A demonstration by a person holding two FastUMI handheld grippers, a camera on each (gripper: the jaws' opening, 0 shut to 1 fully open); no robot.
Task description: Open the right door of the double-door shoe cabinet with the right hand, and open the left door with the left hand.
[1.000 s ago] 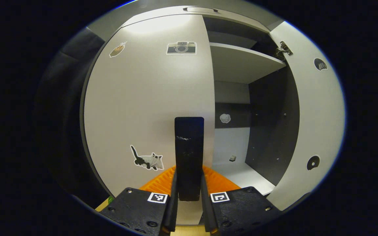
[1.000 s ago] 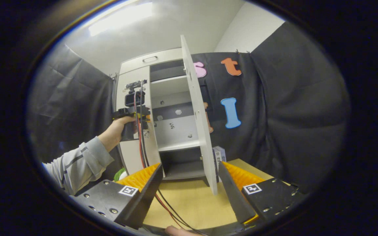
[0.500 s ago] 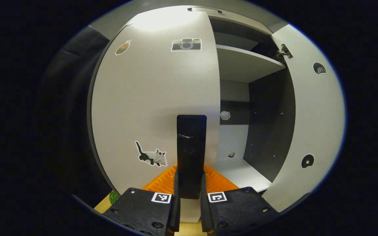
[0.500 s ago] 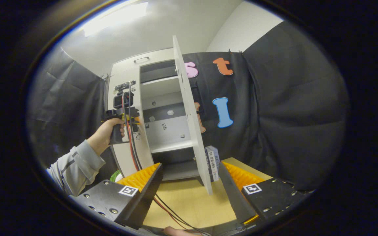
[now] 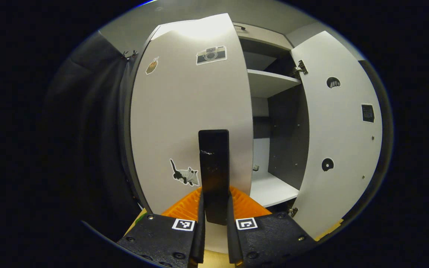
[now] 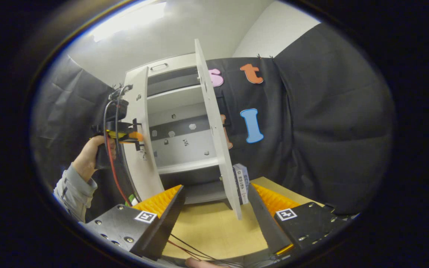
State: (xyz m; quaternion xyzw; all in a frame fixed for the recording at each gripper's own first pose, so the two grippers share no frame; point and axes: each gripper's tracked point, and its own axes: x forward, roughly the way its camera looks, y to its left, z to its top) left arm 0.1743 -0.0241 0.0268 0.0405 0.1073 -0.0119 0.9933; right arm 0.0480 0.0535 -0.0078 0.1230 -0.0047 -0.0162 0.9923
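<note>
The shoe cabinet [image 6: 179, 149] stands on a wooden table. In the left gripper view its left door [image 5: 184, 111], white with small stickers, carries a black vertical handle [image 5: 213, 163], and my left gripper [image 5: 214, 204] is shut on that handle. The right door [image 5: 337, 141] stands swung wide, with shelves [image 5: 270, 83] showing between the doors. In the right gripper view the left door [image 6: 140, 149] is partly swung out, with the left gripper [image 6: 134, 136] at its front in a hand [image 6: 88, 156]. The right door [image 6: 214, 123] shows edge-on. My right gripper [image 6: 215, 189] hangs open over the table, apart from the door.
The wooden table [image 6: 214, 230] stretches in front of the cabinet. A small box [image 6: 241, 182] stands upright behind the right door's lower corner. Red and black cables [image 6: 184, 247] trail across the table near my right gripper. Black cloth walls surround the cabinet.
The left door has swung farther out with my left gripper shut on its handle, and the hand has moved left. The right gripper stays open and has hardly shifted.
</note>
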